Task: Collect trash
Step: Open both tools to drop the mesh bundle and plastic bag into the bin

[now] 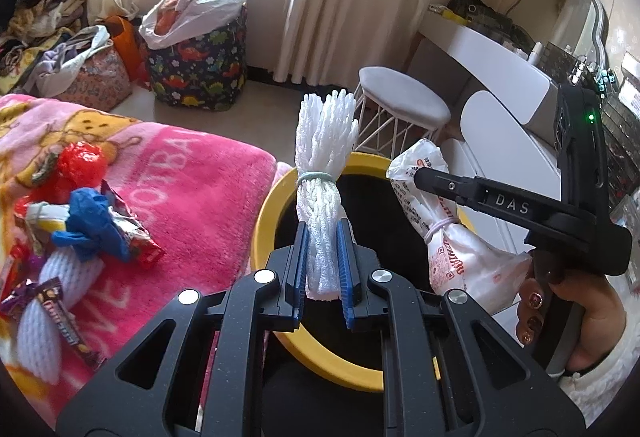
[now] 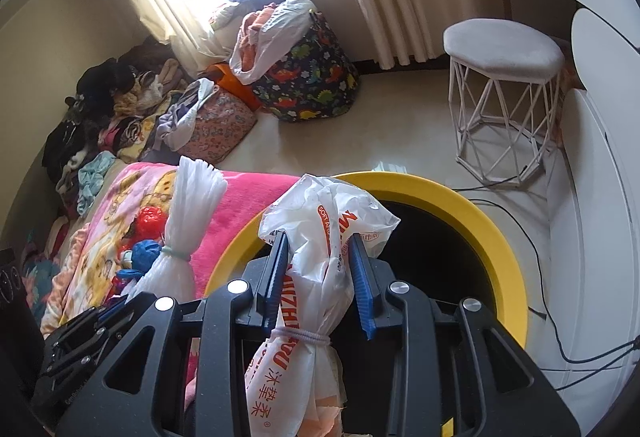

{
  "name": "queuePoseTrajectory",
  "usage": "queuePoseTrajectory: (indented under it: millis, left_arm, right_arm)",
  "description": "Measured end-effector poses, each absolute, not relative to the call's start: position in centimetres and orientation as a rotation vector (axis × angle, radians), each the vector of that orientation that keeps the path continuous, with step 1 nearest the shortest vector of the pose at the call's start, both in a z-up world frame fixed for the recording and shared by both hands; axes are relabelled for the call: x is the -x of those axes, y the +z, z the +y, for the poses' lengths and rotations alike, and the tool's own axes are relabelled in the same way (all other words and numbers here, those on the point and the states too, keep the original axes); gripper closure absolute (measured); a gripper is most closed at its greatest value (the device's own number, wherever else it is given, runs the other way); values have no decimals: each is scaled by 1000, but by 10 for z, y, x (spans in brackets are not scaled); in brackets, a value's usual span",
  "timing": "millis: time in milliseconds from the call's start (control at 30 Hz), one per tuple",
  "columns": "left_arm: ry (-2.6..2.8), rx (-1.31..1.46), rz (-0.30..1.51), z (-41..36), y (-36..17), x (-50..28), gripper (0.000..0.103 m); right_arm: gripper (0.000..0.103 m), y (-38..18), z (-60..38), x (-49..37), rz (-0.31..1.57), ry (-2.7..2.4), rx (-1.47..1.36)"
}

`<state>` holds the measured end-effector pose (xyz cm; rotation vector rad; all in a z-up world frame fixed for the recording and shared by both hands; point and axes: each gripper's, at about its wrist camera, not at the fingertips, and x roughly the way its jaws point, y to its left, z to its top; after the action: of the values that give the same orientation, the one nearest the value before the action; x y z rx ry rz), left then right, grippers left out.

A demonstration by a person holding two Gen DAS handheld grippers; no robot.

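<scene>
My left gripper (image 1: pixel 323 227) is shut on a white foam net bundle (image 1: pixel 324 157) tied with a pale band, held upright over the yellow-rimmed black bin (image 1: pixel 276 193). My right gripper (image 2: pixel 320 245) is shut on a white plastic bag with red print (image 2: pixel 320 277), tied with a band, held over the same bin (image 2: pixel 480 213). The right gripper and its bag (image 1: pixel 452 249) also show in the left wrist view. More trash lies on the pink blanket: a red wrapper (image 1: pixel 78 161), a blue crumpled bag (image 1: pixel 94 225), another foam net (image 1: pixel 48 301) and snack wrappers (image 1: pixel 132 233).
The pink blanket (image 1: pixel 192 173) covers the bed left of the bin. A white wire stool (image 2: pixel 504 85) stands behind the bin. A dinosaur-print bag (image 2: pixel 312 77) and clothes piles lie by the window. A white desk (image 1: pixel 492 57) and cables (image 2: pixel 540 257) are on the right.
</scene>
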<state>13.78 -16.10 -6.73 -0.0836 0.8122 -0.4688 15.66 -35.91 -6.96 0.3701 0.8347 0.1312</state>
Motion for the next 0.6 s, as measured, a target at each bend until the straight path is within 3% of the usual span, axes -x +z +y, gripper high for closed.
queuePoseTrajectory:
  millis: [133, 233, 300, 400, 500, 600]
  left_arm:
    - [-478, 87, 823, -164, -72, -139, 93]
    - [-485, 86, 815, -164, -72, -141, 75]
    - [-484, 96, 804, -162, -71, -140, 50]
    - [-471, 112, 778, -156, -68, -140, 26]
    - [-454, 124, 756, -150, -63, -138, 15]
    - [-432, 134, 729, -143, -58, -137, 11]
  right_arm:
    - [67, -72, -363, -157, 840, 123, -380]
    - [59, -74, -364, -157, 846, 117, -391]
    - [53, -75, -364, -157, 844, 115, -388]
    - [49, -72, -361, -156, 836, 110, -374]
    - [45, -68, -356, -153, 815, 117, -365]
    - [44, -63, -352, -152, 791, 126, -357]
